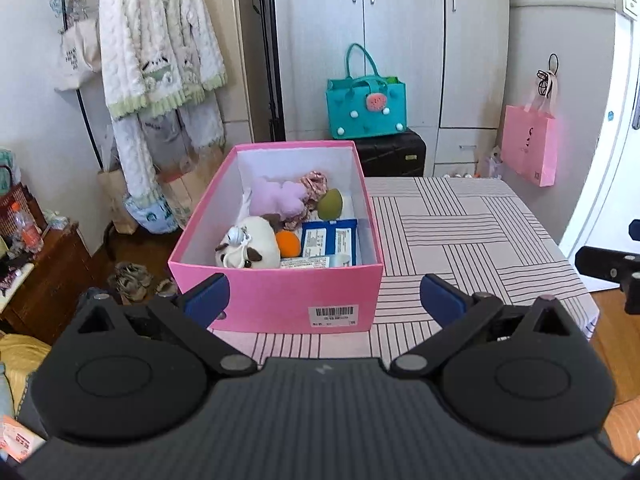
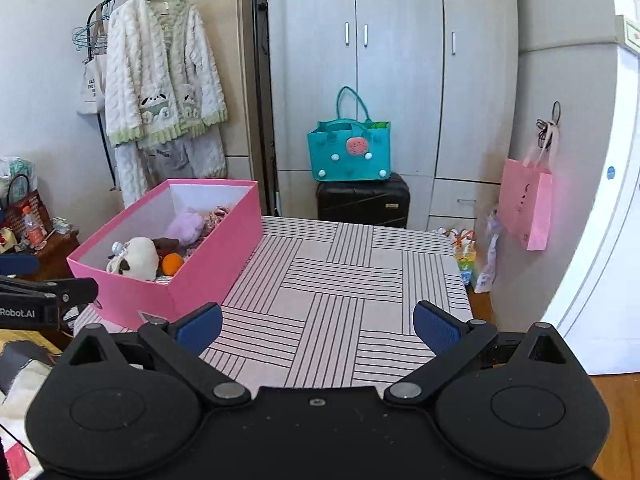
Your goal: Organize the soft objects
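A pink box [image 1: 276,292] [image 2: 208,264] stands on the striped tablecloth [image 1: 460,240] [image 2: 340,280], left of centre. Inside lie a white plush toy [image 1: 250,249] [image 2: 136,258], an orange ball [image 1: 288,243] [image 2: 173,264], a lilac plush [image 1: 276,197] [image 2: 186,222], a floral scrunchie [image 1: 314,182], a green sponge [image 1: 330,203] and blue packets [image 1: 328,240]. My left gripper [image 1: 325,298] hovers open just in front of the box's near wall, holding nothing. My right gripper [image 2: 318,326] hangs open over the bare cloth, to the right of the box. The left gripper's side [image 2: 48,292] shows in the right wrist view.
A teal tote [image 1: 366,108] [image 2: 348,148] rests on a black suitcase [image 2: 362,200] by the wardrobe. A pink paper bag [image 1: 528,146] [image 2: 526,204] hangs at the right. Robes [image 1: 156,52] hang on a rack at the left, above a wooden side table [image 1: 44,272].
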Tool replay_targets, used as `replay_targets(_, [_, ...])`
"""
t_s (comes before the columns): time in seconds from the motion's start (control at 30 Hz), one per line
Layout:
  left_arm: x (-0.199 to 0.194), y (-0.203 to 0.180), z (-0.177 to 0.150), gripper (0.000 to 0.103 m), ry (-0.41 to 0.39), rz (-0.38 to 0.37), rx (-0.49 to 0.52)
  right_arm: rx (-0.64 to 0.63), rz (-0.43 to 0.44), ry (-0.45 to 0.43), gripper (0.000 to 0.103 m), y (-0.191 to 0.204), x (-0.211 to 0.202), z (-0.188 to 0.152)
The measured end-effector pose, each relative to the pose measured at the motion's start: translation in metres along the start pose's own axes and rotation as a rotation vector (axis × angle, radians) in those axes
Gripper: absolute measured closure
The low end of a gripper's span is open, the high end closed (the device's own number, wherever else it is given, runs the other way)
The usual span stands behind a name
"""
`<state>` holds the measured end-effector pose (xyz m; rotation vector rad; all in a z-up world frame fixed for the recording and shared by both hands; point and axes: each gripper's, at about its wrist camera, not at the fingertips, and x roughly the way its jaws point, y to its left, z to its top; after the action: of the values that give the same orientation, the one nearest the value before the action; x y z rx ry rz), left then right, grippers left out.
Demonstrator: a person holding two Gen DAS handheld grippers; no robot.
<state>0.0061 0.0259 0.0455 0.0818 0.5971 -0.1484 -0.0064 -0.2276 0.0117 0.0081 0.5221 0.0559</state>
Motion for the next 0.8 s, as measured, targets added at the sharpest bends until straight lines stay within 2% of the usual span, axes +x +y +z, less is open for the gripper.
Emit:
replay_targets(0.13, [-0.005,-0.005,-0.005,0.0,-0.033,0.018,0.015,-0.026,-0.028,-0.034,0.0,0.005,-0.004,-0.007])
replay_targets(0.27, [-0.005,-0.007,-0.01,0.0,-0.042,-0.006,0.008,-0.013,0.015,-0.049,0.0,0.005,-0.006,-0.011])
replay_targets(0.33, [-0.004,-0.011,-0.013,0.0,-0.064,0.01,0.008,-0.017,0.018,-0.053,0.0,0.006,-0.006,-0.014])
replay_targets(0.4, [-0.005,-0.016,-0.018,0.0,-0.09,0.039,0.025,-0.034,0.007,-0.055,0.0,0.009,-0.005,-0.015])
replay_targets(0.53, [0.0,-0.02,-0.022,0.0,-0.075,0.02,0.017,-0.057,-0.023,-0.063,0.0,0.015,-0.006,-0.019])
replay_targets(0.7, [0.002,-0.019,-0.026,0.0,-0.083,0.048,0.002,-0.058,-0.071,-0.073,0.0,0.017,-0.006,-0.023])
replay_targets(0.8, [0.006,-0.013,-0.028,0.0,-0.089,0.033,-0.033,-0.047,-0.089,-0.069,0.0,0.016,-0.004,-0.025])
